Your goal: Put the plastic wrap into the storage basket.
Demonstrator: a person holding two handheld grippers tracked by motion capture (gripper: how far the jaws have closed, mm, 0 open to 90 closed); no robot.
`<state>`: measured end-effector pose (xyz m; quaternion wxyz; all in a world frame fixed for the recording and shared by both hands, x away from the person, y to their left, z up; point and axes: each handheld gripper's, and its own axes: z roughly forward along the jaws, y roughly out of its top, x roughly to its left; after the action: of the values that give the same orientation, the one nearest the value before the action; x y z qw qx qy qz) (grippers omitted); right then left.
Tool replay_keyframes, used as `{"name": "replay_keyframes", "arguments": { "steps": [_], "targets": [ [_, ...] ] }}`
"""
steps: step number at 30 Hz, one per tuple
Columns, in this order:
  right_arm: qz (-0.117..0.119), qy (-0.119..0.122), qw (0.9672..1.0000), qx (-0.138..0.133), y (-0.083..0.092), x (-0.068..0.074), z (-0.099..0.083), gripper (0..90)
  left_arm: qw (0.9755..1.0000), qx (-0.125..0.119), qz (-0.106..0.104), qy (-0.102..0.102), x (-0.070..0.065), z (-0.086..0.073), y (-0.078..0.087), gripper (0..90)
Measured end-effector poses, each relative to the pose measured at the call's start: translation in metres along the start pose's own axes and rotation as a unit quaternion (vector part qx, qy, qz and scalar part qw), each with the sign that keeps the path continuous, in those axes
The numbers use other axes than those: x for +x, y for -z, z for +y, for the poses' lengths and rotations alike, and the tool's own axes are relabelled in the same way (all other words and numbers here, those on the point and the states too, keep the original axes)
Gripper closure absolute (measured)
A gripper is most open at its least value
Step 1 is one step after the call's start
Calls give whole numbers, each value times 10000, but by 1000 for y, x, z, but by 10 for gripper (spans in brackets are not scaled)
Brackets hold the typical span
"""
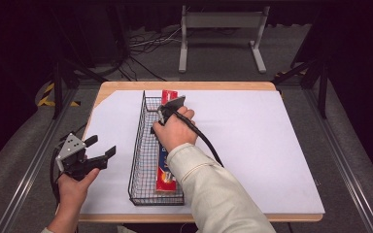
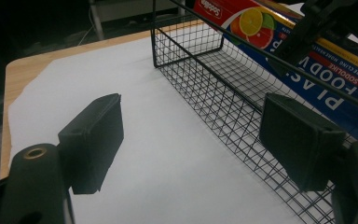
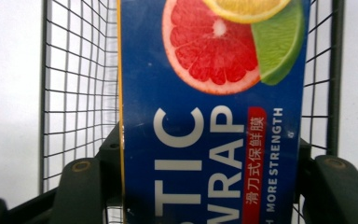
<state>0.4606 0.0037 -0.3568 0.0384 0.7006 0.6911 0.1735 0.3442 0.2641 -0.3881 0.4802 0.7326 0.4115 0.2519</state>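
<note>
Right gripper view: the long blue cardboard plastic-wrap box [image 3: 212,140] is clamped by the right gripper [image 3: 209,182] inside the black wire-mesh basket [image 3: 70,93]; the left gripper [image 2: 191,140] is held wide open, empty.

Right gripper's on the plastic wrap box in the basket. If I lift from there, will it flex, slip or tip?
The plastic wrap box looks like printed carton: probably stiff and light. Its glossy faces may slip between the right gripper jaws. It is long, one end sticking past the wire basket, so it may tilt when lifted.

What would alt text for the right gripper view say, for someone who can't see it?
A blue plastic wrap box, printed with citrus slices, sits between the right gripper's two black jaws, one at each side of it. Under it is a black wire basket on a white sheet.
</note>
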Motion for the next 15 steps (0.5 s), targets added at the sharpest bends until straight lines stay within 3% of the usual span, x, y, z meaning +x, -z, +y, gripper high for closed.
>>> {"name": "replay_keyframes", "arguments": {
  "steps": [15],
  "targets": [
    [-167,32,9996,211,-15,4,-4,391,10000,20,-3,15,0,-1,-1,225]
  ]
}}
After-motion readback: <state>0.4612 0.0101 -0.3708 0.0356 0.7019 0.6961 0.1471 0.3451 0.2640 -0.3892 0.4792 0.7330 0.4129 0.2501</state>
